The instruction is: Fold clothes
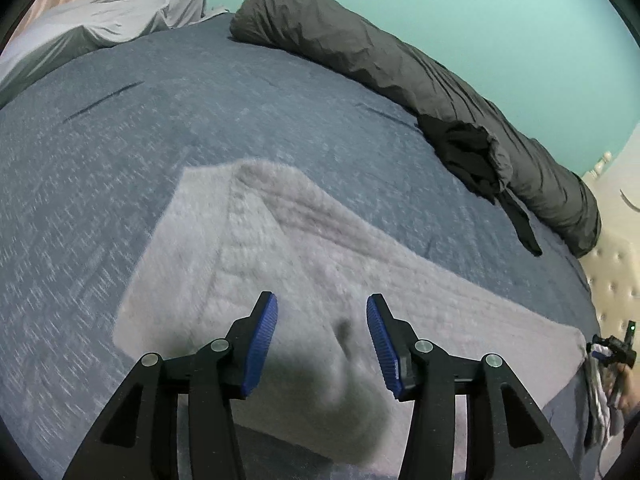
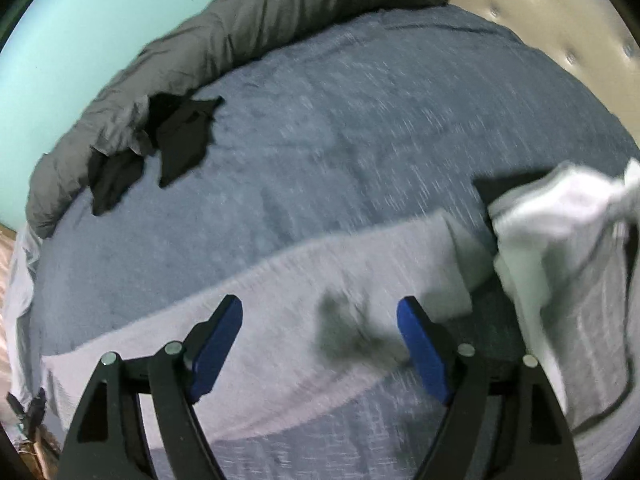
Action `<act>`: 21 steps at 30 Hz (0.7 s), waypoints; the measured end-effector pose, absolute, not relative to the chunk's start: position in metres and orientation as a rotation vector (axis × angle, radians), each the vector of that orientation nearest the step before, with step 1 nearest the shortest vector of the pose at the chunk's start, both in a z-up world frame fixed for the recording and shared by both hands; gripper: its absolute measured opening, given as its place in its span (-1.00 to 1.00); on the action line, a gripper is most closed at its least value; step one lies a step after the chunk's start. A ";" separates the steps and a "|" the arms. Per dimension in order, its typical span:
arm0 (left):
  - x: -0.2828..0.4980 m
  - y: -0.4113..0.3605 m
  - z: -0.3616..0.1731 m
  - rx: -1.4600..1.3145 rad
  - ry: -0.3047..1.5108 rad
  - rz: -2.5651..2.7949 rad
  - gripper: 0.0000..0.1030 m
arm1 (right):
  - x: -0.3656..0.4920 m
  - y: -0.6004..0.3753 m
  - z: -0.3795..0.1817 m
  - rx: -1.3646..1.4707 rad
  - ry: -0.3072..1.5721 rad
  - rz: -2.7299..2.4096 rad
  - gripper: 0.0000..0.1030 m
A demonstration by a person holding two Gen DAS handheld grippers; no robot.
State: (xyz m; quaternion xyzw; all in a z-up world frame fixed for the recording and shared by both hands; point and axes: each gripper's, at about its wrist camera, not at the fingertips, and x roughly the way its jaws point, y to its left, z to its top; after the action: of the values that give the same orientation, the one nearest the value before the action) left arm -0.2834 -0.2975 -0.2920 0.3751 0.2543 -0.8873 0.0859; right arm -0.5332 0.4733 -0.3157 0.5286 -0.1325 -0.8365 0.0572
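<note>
Both our grippers, left gripper and right gripper, hover jaws wide apart, empty, over the pale garment on the blue bedspread.

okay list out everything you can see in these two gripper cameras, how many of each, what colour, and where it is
grey garment: one, light grey, partly folded, flat on the bed under both grippers
black clothes: a small crumpled heap, count unclear, by the rolled duvet
white and grey clothes: a pile, count unclear, at the right of the right wrist view
rolled duvet: one, dark grey, along the far edge of the bed by the wall
bed cover: one, blue-grey, over the whole bed
pillow: one, pale grey, far left corner
headboard: one, cream, tufted
wall: mint green
left gripper: black, blue pads, open
right gripper: black, blue pads, open
</note>
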 end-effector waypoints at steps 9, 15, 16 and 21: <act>-0.252 -0.269 -0.303 1.013 0.861 -2.668 0.02 | -0.515 0.487 -0.356 1.490 -0.568 -2.612 0.52; -0.247 -0.257 -0.317 1.048 0.800 -2.677 0.02 | -0.522 0.487 -0.364 1.476 -0.521 -2.667 0.19; -0.247 -0.257 -0.318 1.046 0.796 -2.677 0.02 | -0.523 0.488 -0.365 1.479 -0.510 -2.677 0.16; -0.247 -0.254 -0.321 1.052 0.776 -2.705 0.02 | -0.520 0.492 -0.368 1.449 -0.511 -2.715 0.01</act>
State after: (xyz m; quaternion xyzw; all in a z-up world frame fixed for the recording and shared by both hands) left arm -0.2472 -0.2545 -0.3215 0.3493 0.2578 -0.8982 0.0688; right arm -0.5195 0.4917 -0.3678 0.4645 -0.1638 -0.8702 0.0109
